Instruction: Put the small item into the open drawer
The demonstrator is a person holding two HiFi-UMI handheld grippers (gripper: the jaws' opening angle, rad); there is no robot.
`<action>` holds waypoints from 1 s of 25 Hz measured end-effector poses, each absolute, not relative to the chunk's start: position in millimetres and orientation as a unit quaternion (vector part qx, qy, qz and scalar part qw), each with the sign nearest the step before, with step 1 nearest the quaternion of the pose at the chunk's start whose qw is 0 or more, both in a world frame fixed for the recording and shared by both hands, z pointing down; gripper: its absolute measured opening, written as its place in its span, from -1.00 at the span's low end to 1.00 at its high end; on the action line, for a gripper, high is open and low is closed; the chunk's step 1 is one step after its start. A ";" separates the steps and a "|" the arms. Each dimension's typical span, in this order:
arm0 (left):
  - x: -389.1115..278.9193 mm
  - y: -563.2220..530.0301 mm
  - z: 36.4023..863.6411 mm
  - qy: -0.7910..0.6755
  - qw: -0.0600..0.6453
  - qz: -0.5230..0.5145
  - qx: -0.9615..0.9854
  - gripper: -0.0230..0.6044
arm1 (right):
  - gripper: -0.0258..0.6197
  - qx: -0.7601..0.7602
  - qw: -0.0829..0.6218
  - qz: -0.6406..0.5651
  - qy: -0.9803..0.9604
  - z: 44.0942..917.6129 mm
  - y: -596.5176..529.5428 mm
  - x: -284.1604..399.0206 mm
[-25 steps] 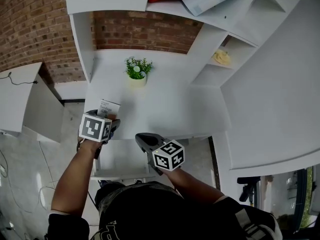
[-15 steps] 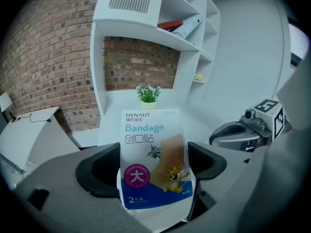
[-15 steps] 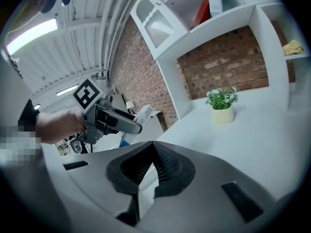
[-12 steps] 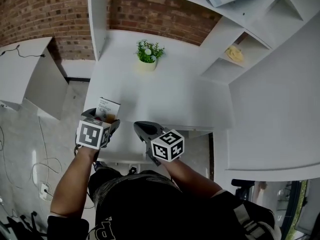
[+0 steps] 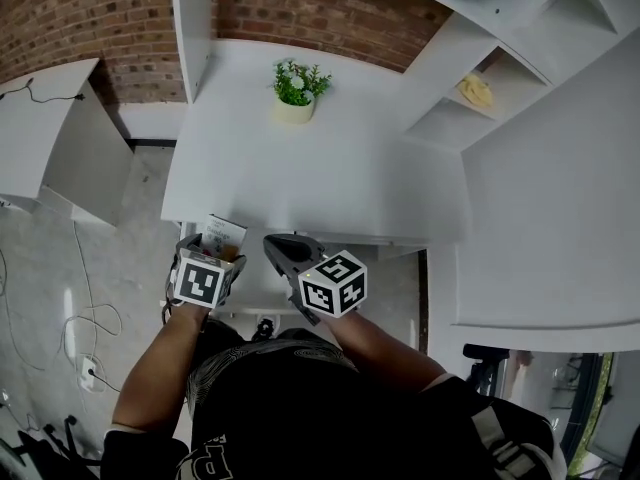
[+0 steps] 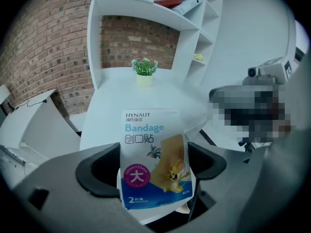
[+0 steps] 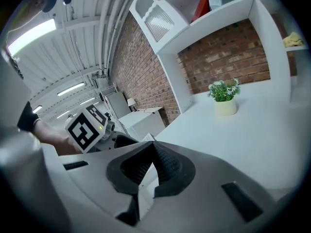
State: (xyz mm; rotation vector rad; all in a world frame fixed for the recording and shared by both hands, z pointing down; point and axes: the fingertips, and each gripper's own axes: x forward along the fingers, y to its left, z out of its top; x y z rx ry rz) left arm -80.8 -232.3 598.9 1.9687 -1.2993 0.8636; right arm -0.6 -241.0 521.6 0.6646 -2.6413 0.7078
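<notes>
White desk edge sits nearest, where the left gripper pinches a flat white-and-blue bandage packet upright; right gripper beside it pressed together, empty. Packet picked, drawer drop seemingly left; small potted plant stands beyond

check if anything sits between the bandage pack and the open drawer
Nothing visible does. The left gripper holds the bandage pack at the front edge of the desk, right by the partly hidden drawer. The shut right gripper hangs beside the pack.
</notes>
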 end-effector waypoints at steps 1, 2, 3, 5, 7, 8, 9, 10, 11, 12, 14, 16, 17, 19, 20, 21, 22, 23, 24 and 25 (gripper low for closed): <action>-77.8 -230.3 606.8 -0.485 0.319 0.327 0.745 0.41 | -0.91 0.235 0.164 0.249 -0.925 523.2 -240.9 0.2; -75.1 -228.9 614.5 -0.479 0.327 0.328 0.745 0.41 | -0.91 0.238 0.165 0.250 -0.924 524.9 -240.6 1.7; -74.1 -228.6 621.9 -0.475 0.331 0.332 0.745 0.41 | -0.91 0.241 0.167 0.251 -0.922 526.8 -240.4 3.9; -68.0 -228.2 636.4 -0.460 0.343 0.337 0.746 0.41 | -0.91 0.249 0.171 0.251 -0.919 531.6 -240.4 9.4; -64.7 -228.1 652.0 -0.447 0.351 0.351 0.744 0.41 | -0.91 0.259 0.176 0.254 -0.915 537.9 -240.7 14.8; -64.6 -228.1 660.6 -0.442 0.353 0.359 0.742 0.41 | -0.91 0.264 0.178 0.257 -0.912 541.3 -240.7 17.2; -64.6 -227.6 669.0 -0.438 0.355 0.367 0.740 0.41 | -0.91 0.268 0.179 0.261 -0.910 544.8 -240.5 19.3; -64.0 -227.4 676.0 -0.434 0.357 0.373 0.739 0.41 | -0.91 0.272 0.182 0.263 -0.907 548.1 -240.3 21.0; -62.5 -227.6 682.4 -0.429 0.358 0.377 0.739 0.41 | -0.91 0.276 0.184 0.265 -0.905 551.3 -240.4 22.6; -60.6 -227.9 688.9 -0.423 0.359 0.381 0.739 0.41 | -0.91 0.280 0.186 0.266 -0.903 554.1 -240.8 24.0; -55.9 -229.1 701.6 -0.413 0.358 0.389 0.742 0.41 | -0.91 0.287 0.187 0.269 -0.900 558.1 -242.7 26.6; -51.6 -229.8 717.3 -0.399 0.352 0.403 0.745 0.41 | -0.91 0.295 0.186 0.272 -0.897 560.9 -245.7 29.4; -49.0 -229.5 727.5 -0.390 0.350 0.410 0.746 0.41 | -0.91 0.299 0.185 0.274 -0.895 562.4 -247.0 30.8; -44.0 -228.6 747.2 -0.372 0.350 0.421 0.750 0.41 | -0.91 0.306 0.184 0.278 -0.892 566.1 -248.7 33.3; -43.7 -230.6 754.3 -0.368 0.344 0.427 0.751 0.41 | -0.91 0.309 0.184 0.281 -0.890 568.2 -249.2 34.3; -43.7 -232.4 761.2 -0.364 0.339 0.434 0.751 0.41 | -0.91 0.313 0.183 0.284 -0.888 570.4 -249.4 35.1; -42.6 -232.4 769.4 -0.356 0.339 0.439 0.752 0.41 | -0.91 0.316 0.183 0.287 -0.885 572.4 -249.3 35.8; -40.8 -231.4 778.2 -0.346 0.341 0.445 0.753 0.41 | -0.91 0.320 0.183 0.290 -0.883 574.3 -249.1 36.2; -39.2 -231.2 786.4 -0.336 0.343 0.450 0.753 0.41 | -0.91 0.323 0.183 0.291 -0.882 575.8 -249.1 36.4; -38.0 -232.0 794.3 -0.327 0.342 0.455 0.754 0.41 | -0.91 0.326 0.184 0.291 -0.880 576.9 -249.4 36.6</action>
